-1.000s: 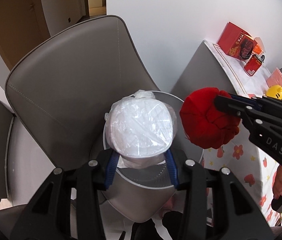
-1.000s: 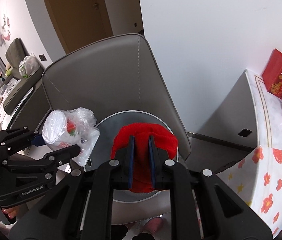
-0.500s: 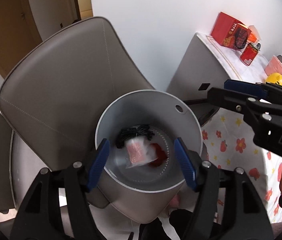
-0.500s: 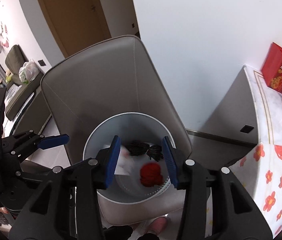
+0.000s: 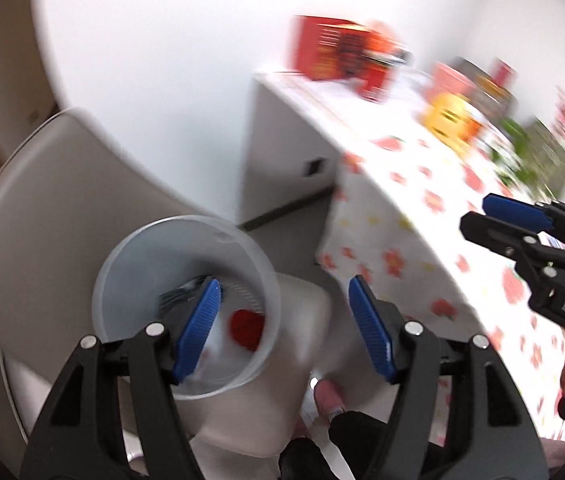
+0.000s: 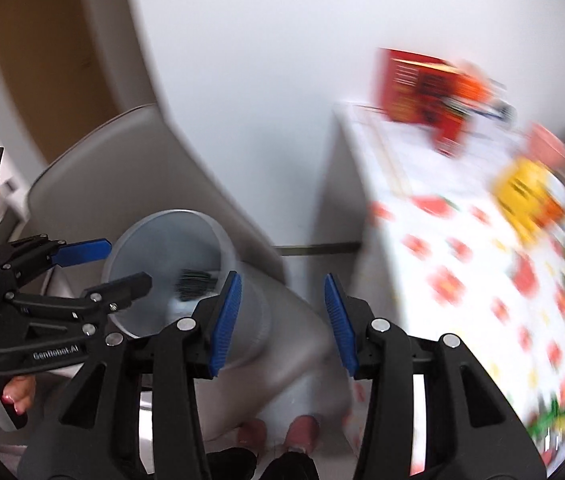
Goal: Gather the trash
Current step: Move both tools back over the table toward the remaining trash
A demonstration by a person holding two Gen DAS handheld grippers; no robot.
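Left wrist view: looks down past two blue pads, all a bit blurred.
Left gripper (image 5: 284, 322): jaws apart, holding nothing; one pad over the bin, the other out past its rim.
Bin (image 5: 122, 264): round, pale grey, on the floor in front of a grey chair (image 5: 50, 208).
Trash in the bin: a red lump (image 5: 247, 325) at the bottom, something dark (image 5: 178, 298) beside it, a pale bit partly hidden by the left pad.
Right gripper (image 5: 478, 218): seen from the side at the right edge, over the flowered cloth (image 5: 410, 236), well away from the bin.
Table top: red box (image 5: 322, 54), yellow thing (image 5: 448, 120), green leaves, all too blurred to name better.
Right wrist view: jaws of the right gripper (image 6: 282, 318) parted, nothing between them, bin wall (image 6: 250, 320) just below.
Left gripper in this view (image 6: 118, 264): at the left, over the bin mouth, fingers spread.
Hand (image 6: 14, 394): only fingers show, wrapped on the left gripper's handle.
Feet: pink shoes (image 6: 302, 432) on the floor, close to the bin.
Wall: plain white behind the chair and table.
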